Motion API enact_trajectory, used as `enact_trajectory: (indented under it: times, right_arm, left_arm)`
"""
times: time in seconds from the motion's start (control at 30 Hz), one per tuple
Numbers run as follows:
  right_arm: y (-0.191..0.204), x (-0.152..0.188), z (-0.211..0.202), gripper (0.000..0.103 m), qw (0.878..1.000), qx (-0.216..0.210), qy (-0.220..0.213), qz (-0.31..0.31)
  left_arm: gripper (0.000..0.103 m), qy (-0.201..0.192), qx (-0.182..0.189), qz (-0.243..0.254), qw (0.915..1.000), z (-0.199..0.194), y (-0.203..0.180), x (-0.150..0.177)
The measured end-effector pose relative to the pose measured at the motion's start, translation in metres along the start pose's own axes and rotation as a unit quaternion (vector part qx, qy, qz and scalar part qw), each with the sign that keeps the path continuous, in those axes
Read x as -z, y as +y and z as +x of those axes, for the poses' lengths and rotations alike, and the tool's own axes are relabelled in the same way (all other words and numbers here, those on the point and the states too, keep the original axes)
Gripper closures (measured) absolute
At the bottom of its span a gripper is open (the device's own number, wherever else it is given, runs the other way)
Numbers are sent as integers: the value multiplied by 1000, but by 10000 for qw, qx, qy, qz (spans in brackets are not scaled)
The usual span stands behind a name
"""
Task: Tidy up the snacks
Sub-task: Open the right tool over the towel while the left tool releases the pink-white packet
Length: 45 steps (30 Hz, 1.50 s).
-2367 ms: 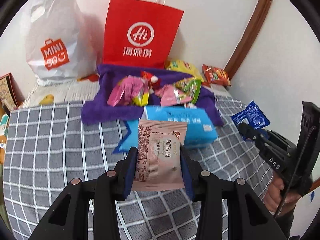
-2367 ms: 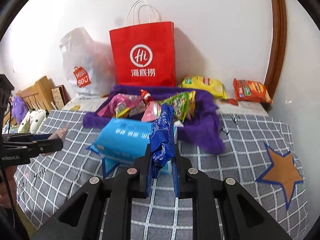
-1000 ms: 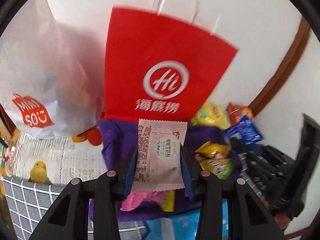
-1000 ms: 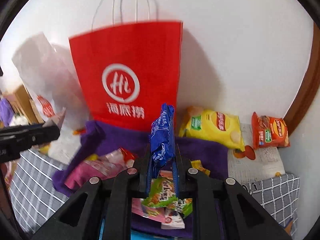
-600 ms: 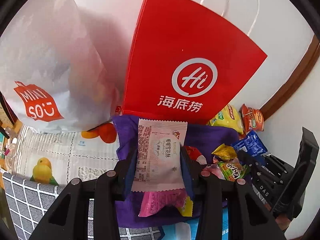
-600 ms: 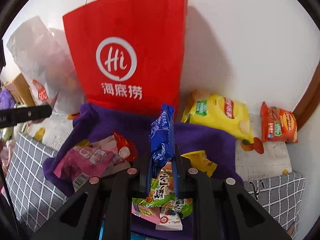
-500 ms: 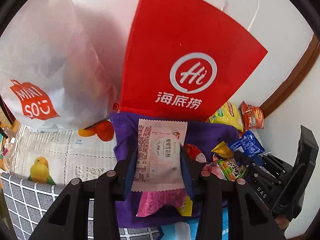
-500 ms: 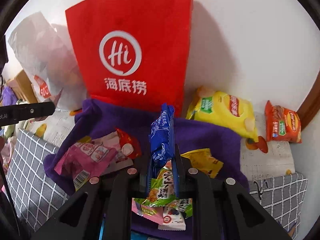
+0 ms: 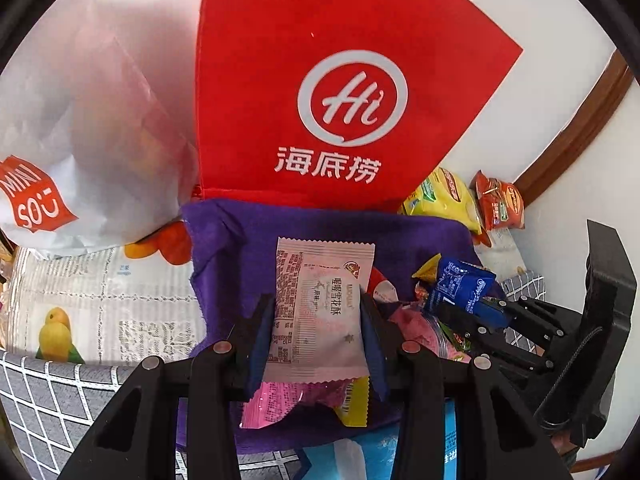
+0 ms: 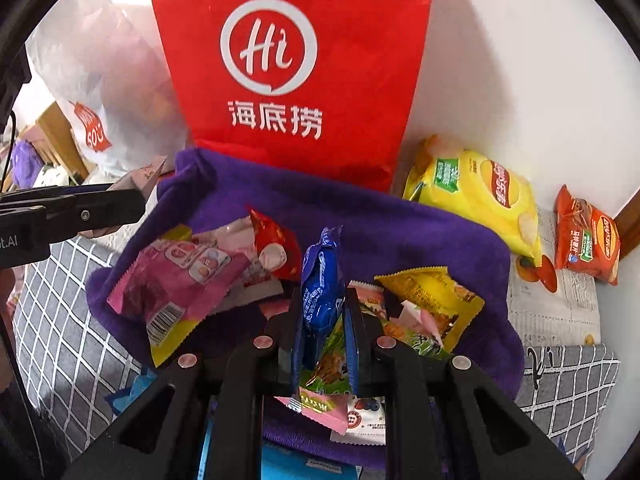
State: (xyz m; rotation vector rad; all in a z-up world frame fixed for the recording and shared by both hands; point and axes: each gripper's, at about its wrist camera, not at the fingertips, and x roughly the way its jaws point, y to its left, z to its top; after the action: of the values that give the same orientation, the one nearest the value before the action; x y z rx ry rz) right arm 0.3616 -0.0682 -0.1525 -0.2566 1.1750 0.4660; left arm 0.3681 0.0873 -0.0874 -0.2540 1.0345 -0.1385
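Above the purple cloth [image 9: 248, 240], pink packet [image 9: 320, 312] upright, long axis vertical.

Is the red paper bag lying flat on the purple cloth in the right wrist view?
No, the red paper bag stands upright against the wall, behind the purple cloth that holds the snacks.

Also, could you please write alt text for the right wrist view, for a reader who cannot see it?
The right gripper holds a blue snack packet upright over a purple cloth covered with mixed snack packets. A red paper bag stands behind the cloth against a white wall, with a yellow chip bag to its right. The left gripper reaches in from the left edge.
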Motion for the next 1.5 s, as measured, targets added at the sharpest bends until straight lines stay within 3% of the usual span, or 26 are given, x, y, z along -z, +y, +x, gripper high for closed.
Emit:
enact_trajectory:
  times: [0.57, 0.7, 0.9, 1.1, 1.27, 1.5]
  right_arm:
    - [0, 5, 8, 85, 9996, -45, 280, -81]
    - [0, 5, 2, 77, 9995, 56, 263, -165]
    - [-2, 4, -21, 66, 9999, 92, -35, -124]
    - [-3, 2, -44, 65, 9993, 205, -320, -38]
    - [-6, 0, -59, 62, 9985, 290, -447, 99]
    - [-1, 21, -89, 60, 9969, 556, -520, 222]
  left_arm:
    - [64, 197, 114, 62, 9997, 30, -19, 8]
    - [63, 200, 76, 118, 9997, 31, -21, 8]
    - [63, 183, 66, 97, 9998, 30, -20, 8]
    - [63, 100, 26, 152, 9998, 23, -24, 7]
    - [47, 6, 89, 164, 9998, 8, -26, 5]
    - [42, -148, 205, 216, 9994, -20, -33, 6]
